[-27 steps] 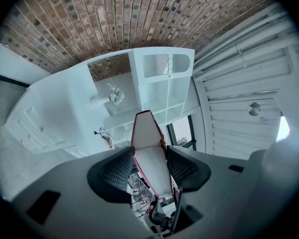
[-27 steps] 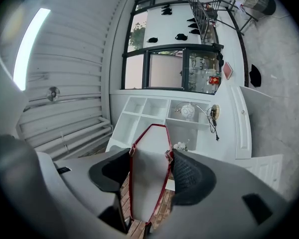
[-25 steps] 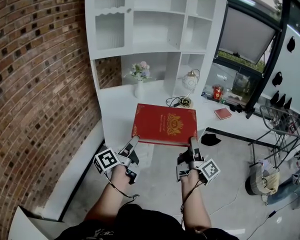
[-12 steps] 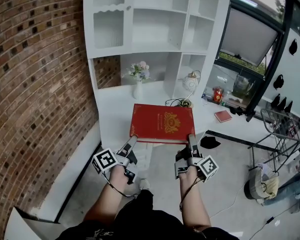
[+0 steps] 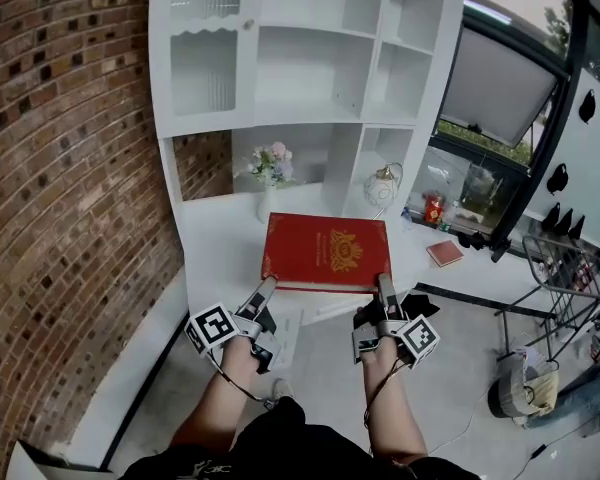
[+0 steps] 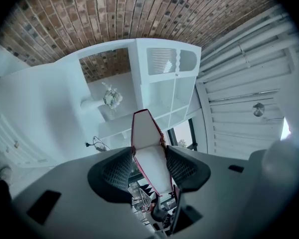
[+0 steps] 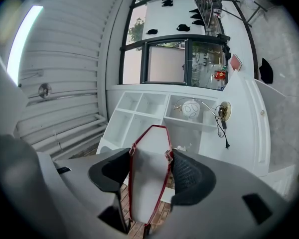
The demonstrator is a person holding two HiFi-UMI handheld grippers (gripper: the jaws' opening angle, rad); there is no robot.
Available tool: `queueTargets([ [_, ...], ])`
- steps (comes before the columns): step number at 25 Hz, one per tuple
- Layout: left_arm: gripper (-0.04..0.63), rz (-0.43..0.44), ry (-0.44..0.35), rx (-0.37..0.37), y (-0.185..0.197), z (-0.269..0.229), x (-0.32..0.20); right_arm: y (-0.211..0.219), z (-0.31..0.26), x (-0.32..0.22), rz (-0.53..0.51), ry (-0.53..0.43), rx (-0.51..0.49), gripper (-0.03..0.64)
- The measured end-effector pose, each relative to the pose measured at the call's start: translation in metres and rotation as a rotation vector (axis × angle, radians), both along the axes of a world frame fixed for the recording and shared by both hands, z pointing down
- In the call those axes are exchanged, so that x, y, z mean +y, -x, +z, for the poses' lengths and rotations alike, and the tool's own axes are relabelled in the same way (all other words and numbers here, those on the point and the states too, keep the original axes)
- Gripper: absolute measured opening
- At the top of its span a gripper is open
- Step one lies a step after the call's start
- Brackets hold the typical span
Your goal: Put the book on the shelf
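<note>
White shelf (image 5: 365, 48) behind; L hand-held gripper (image 5: 266, 286), R hand-held gripper (image 5: 383, 284) clamped on red book (image 5: 327, 251)

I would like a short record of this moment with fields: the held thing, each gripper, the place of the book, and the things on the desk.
held thing: red book, flat, cover up
left gripper: shut on the book's near edge, left end
right gripper: shut on the near edge, right end
book place: in the air before the white shelf unit, not yet on a shelf
on desk: flower vase, lamp
</note>
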State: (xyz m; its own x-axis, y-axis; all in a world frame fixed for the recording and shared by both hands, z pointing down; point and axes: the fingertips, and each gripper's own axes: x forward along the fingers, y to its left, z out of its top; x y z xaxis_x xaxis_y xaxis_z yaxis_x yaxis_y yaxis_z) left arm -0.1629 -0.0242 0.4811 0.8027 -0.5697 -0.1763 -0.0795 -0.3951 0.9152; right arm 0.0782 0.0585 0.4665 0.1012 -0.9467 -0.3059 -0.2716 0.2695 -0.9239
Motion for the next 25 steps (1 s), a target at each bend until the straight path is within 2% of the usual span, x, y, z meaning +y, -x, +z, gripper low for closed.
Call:
queueTargets([
  [3,0.225,0.007,-0.009,-0.002,-0.023,-0.007,-0.039,-0.022,-0.004,-0.036,0.009,0.0,-0.003,0.27],
  [11,0.225,0.029,0.025,-0.017,-0.08,-0.006,-0.139,-0.079,-0.006,-0.137,0.025,0.034,-0.008,0.27],
  [14,0.224,0.047,0.005,0.033,-0.101,-0.012,-0.18,-0.095,0.0,-0.178,0.019,0.06,-0.024,0.27],
  [18,0.224,0.02,0.055,-0.04,-0.117,0.001,-0.229,-0.117,0.005,-0.227,0.011,0.081,-0.033,0.27],
  [19,0.224,0.022,0.052,-0.03,-0.122,-0.001,-0.24,-0.121,0.004,-0.24,0.008,0.081,-0.032,0.27],
  [22,0.224,0.058,0.0,0.077,-0.137,-0.019,-0.267,-0.129,0.001,-0.272,0.002,0.074,-0.023,0.27],
  [23,0.224,0.059,-0.004,0.076,-0.136,-0.018,-0.274,-0.129,0.001,-0.28,0.002,0.072,-0.019,0.27],
  [25,0.224,0.035,0.014,0.003,-0.129,-0.006,-0.286,-0.128,0.002,-0.292,-0.001,0.068,-0.014,0.271],
])
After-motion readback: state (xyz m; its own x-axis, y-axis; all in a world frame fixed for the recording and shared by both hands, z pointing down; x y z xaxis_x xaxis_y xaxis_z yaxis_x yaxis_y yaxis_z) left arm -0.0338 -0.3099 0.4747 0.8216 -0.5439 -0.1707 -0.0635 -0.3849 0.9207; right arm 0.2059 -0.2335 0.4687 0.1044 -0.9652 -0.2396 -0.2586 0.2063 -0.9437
